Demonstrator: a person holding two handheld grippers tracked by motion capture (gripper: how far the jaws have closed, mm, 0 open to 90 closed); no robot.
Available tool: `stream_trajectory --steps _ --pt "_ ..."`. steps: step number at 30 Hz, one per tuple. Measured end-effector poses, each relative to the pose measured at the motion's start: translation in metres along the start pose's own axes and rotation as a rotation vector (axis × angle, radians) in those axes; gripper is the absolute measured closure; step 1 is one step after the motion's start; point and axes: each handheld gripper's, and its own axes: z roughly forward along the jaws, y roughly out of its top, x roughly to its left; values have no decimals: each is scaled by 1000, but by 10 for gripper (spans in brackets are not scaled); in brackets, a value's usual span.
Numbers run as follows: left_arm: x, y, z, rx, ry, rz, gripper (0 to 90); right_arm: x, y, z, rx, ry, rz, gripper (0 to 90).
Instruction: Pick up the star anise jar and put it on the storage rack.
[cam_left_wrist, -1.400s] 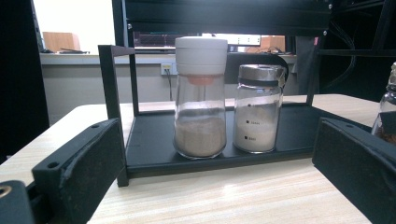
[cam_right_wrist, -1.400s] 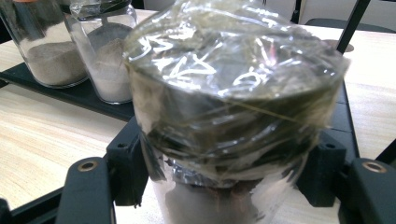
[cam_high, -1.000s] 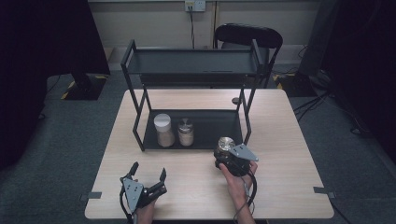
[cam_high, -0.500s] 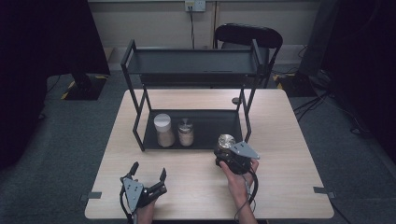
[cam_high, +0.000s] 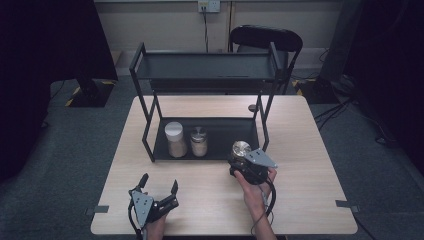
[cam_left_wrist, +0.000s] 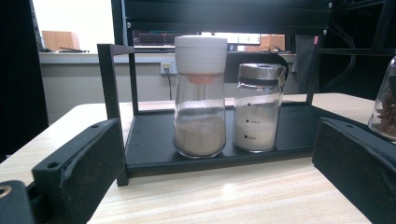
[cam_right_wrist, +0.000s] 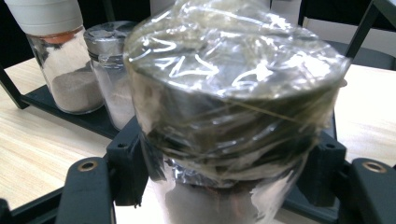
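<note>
The jar (cam_high: 241, 149), upright, glass with a metal lid wrapped in crinkled clear film, is pinched in the right tool (cam_high: 245, 161) just before the rack's lower shelf (cam_high: 220, 145), whose free right part lies straight ahead. Two glass shakers (cam_high: 186, 140) of powder occupy its left. The left tool (cam_high: 159, 181) is held spread, low over the wooden surface (cam_high: 300, 150), well apart
</note>
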Motion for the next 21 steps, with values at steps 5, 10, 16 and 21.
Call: stream_trajectory --steps 5,10,16,21 --pt "0 0 0 -1 0 -1 15 0 2 1 -1 2 -3 314" --pt "0 0 0 -2 0 -1 15 1 5 2 -6 4 -3 314" --pt "0 0 0 -2 0 -1 15 1 8 4 -9 5 -9 314" --pt "0 0 0 -2 0 -1 15 0 10 6 -9 7 -8 314"
